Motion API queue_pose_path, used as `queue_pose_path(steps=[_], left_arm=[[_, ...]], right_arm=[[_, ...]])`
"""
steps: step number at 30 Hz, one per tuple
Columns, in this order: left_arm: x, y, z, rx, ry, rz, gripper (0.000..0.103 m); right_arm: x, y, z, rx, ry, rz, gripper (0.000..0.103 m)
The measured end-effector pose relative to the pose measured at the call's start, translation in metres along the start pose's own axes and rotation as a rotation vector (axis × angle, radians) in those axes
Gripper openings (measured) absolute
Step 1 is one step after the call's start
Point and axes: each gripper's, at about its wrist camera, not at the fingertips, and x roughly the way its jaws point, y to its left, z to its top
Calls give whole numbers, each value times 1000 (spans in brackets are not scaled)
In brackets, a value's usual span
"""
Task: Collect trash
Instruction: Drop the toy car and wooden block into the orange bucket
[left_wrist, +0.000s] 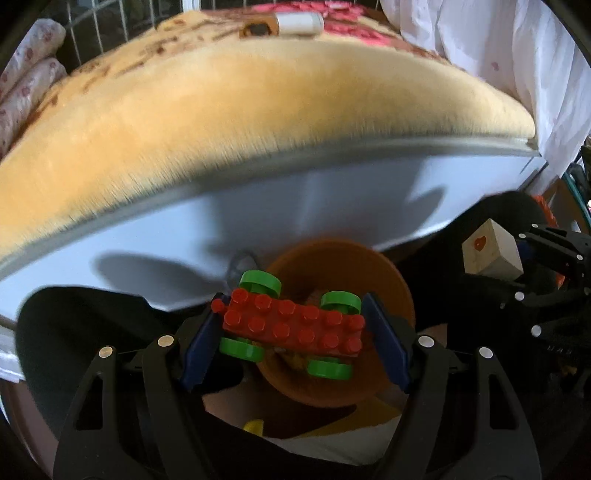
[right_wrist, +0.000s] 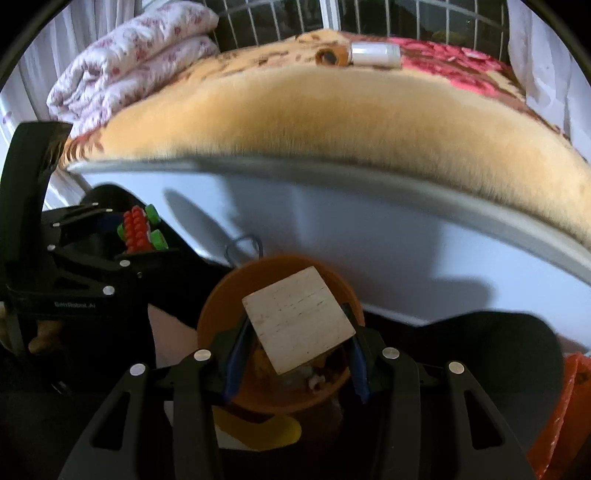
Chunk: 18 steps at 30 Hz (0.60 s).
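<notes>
My left gripper (left_wrist: 291, 332) is shut on a red brick toy car with green wheels (left_wrist: 295, 325), its blue pads pressing both ends. It hangs above an orange bin (left_wrist: 388, 273) on the floor by the bed. My right gripper (right_wrist: 295, 343) is shut on a pale wooden cube (right_wrist: 299, 319), held over the same orange bin (right_wrist: 221, 295), which has scraps inside. In the left wrist view the wooden cube (left_wrist: 491, 251), with a red heart on one face, shows at the right. The toy car (right_wrist: 140, 229) shows at the left in the right wrist view.
A bed with a tan plush blanket (left_wrist: 240, 110) and a white side panel (left_wrist: 332, 199) stands right behind the bin. A white cylinder (left_wrist: 299, 23) lies on the blanket far back. A folded floral quilt (right_wrist: 129, 62) sits at the left. An orange bag (right_wrist: 569, 406) is at the right.
</notes>
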Motion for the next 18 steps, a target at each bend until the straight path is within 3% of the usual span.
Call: queue_pose_path(steps=[10, 18], left_arm=[[25, -1, -13, -6, 90, -27, 72], [53, 6, 0, -16, 158, -50, 72]], right_arm=[[25, 2, -17, 28, 82, 12, 46], [44, 1, -14, 31, 130, 6, 46]])
